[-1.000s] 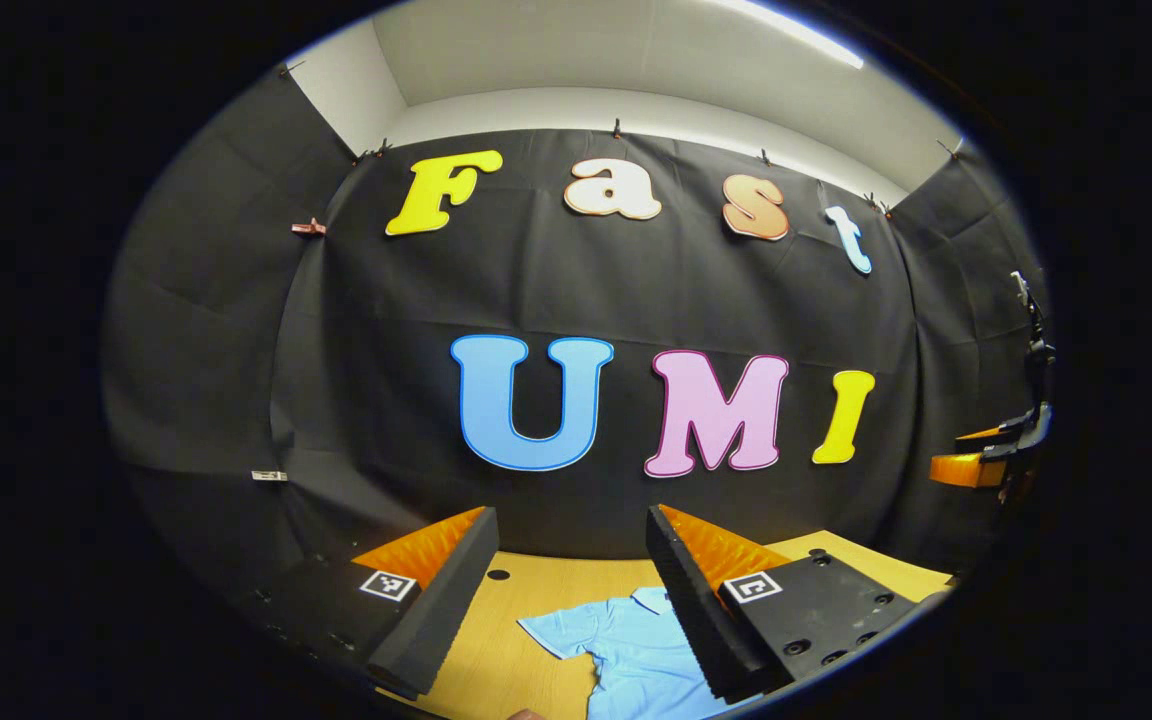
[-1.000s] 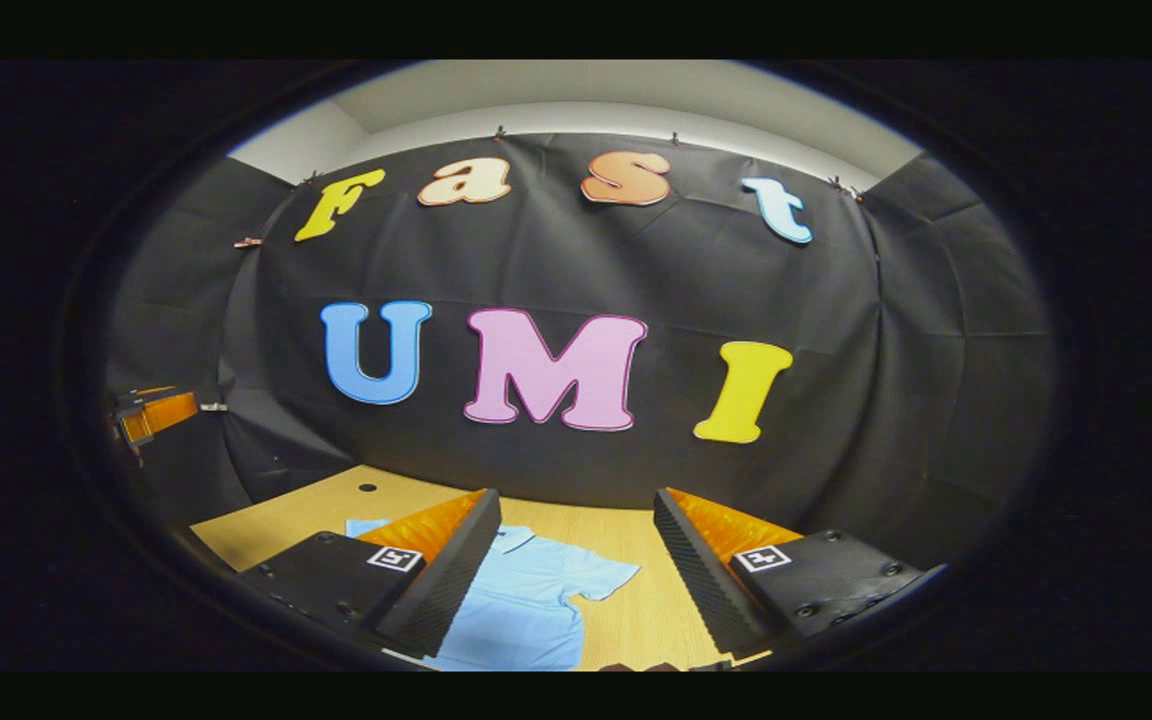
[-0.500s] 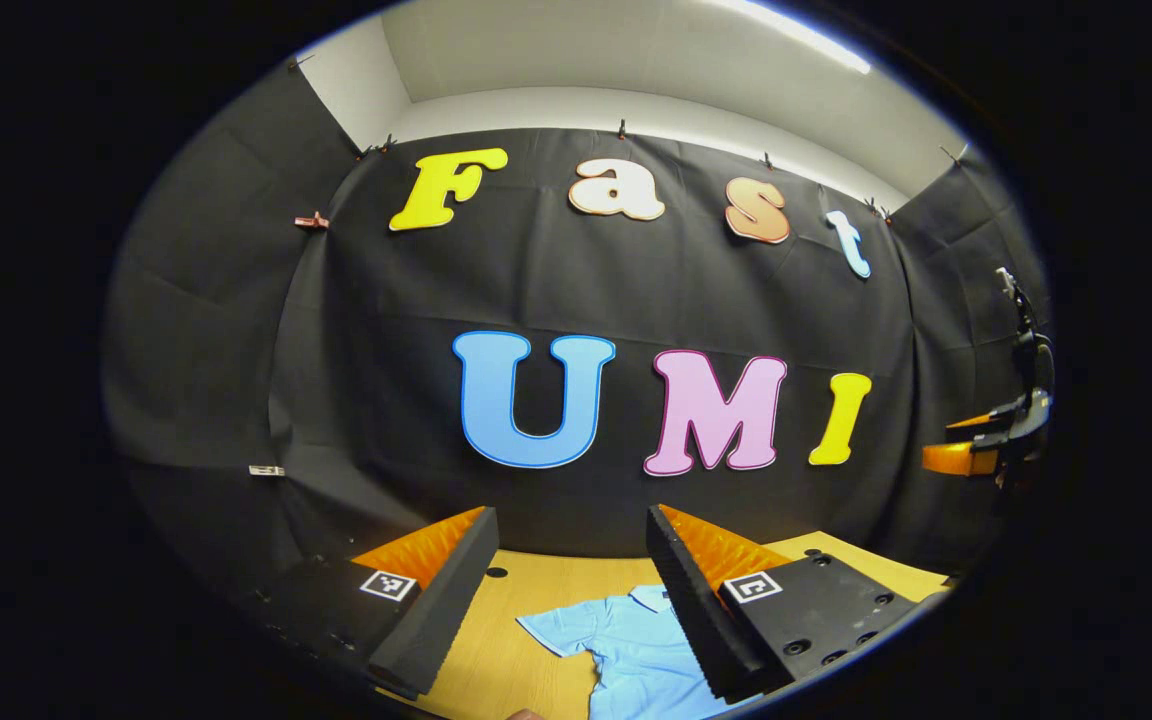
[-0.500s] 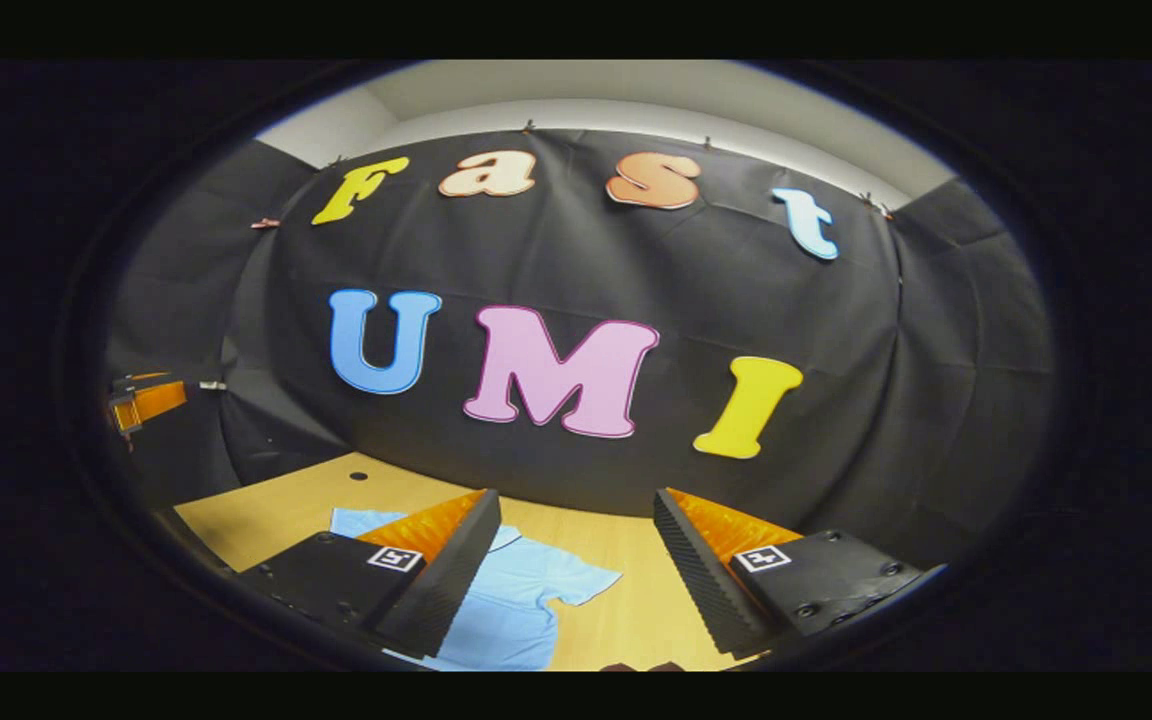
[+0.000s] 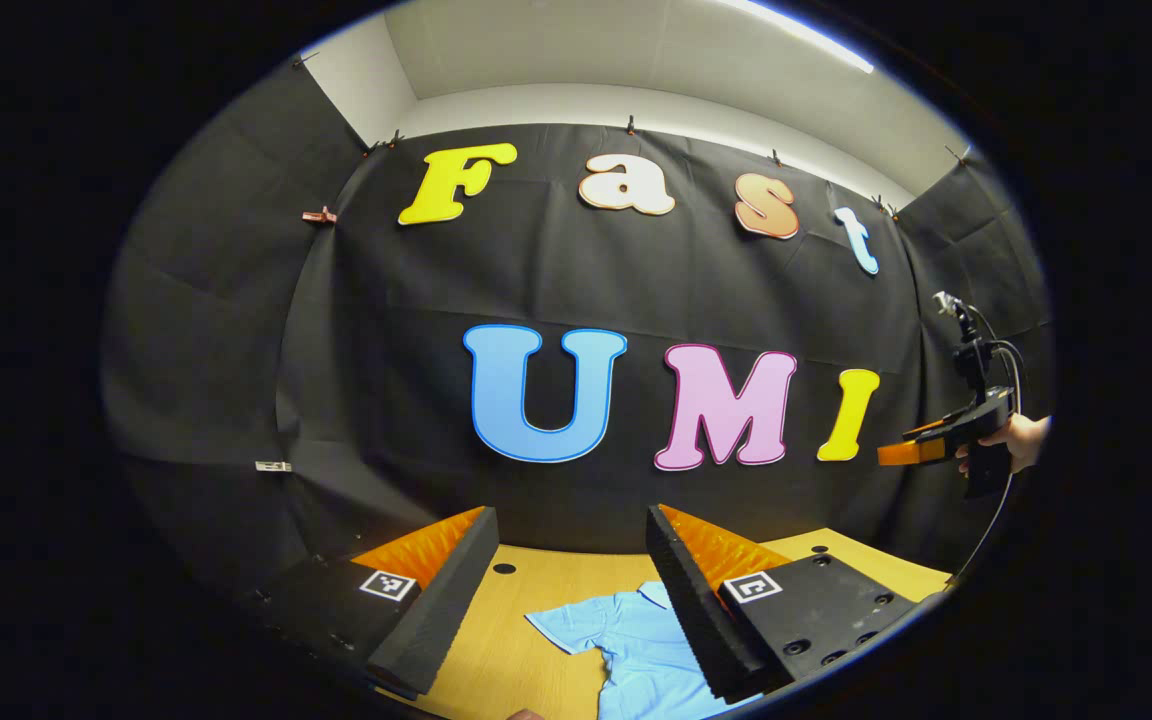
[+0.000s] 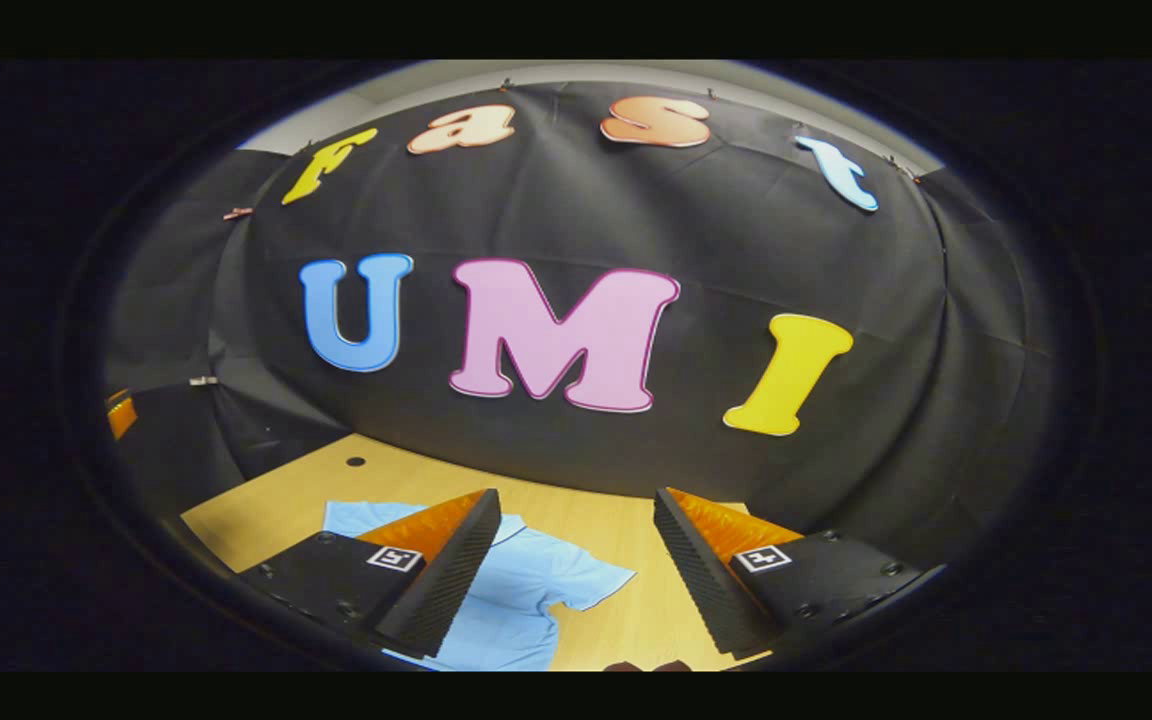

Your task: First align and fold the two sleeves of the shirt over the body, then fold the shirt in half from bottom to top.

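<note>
2 claws, left claw [image 5: 571, 590] and right claw [image 6: 576, 570], gaping wide, empty, above surface [image 6: 286, 500]. Shirt [image 6: 526, 600] flat, unfolded; judged light, limp, slip-prone. Best pinched at sleeve cuffs.

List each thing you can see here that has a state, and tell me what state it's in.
shirt: lying flat on the table, both sleeves spread out, unfolded
left gripper: open, above the table, holding nothing
right gripper: open, above the table, holding nothing
table: bears the shirt
</note>
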Available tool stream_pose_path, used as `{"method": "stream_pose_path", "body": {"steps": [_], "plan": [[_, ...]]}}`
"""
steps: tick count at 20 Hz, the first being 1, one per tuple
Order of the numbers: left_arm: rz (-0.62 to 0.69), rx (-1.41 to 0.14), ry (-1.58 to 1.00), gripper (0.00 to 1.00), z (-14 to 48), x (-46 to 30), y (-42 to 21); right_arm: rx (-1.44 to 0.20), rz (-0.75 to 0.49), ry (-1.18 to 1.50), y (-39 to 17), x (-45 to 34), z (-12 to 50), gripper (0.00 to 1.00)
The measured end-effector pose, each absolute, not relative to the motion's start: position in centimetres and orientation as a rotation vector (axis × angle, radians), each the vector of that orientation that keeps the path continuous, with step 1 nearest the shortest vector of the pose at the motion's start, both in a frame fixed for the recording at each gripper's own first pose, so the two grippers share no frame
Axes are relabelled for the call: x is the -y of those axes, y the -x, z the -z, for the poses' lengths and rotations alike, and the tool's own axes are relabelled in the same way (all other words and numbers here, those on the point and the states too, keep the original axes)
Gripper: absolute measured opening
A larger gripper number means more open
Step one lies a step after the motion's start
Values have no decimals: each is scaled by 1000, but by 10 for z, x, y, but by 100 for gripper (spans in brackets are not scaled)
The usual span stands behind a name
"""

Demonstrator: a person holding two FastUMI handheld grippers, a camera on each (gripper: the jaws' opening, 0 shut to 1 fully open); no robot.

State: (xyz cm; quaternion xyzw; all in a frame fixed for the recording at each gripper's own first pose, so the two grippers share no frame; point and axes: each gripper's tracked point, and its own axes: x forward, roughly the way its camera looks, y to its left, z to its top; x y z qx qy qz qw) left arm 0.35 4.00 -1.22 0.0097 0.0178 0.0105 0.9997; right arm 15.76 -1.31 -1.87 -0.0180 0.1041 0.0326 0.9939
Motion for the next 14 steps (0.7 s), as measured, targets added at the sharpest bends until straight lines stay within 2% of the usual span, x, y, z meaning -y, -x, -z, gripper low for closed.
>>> {"method": "stream_pose_path", "body": {"steps": [4,8,14], "plan": [[-78,-70,-55,96,21,-45,-20,-332,-90,18,-221,18,82,97],[-104,-89,-75,96,21,-42,-45,-486,-101,39,-282,35,172,97],[-154,-177,-117,96,44,-37,-91,-708,-76,32,-337,63,315,98]]}}
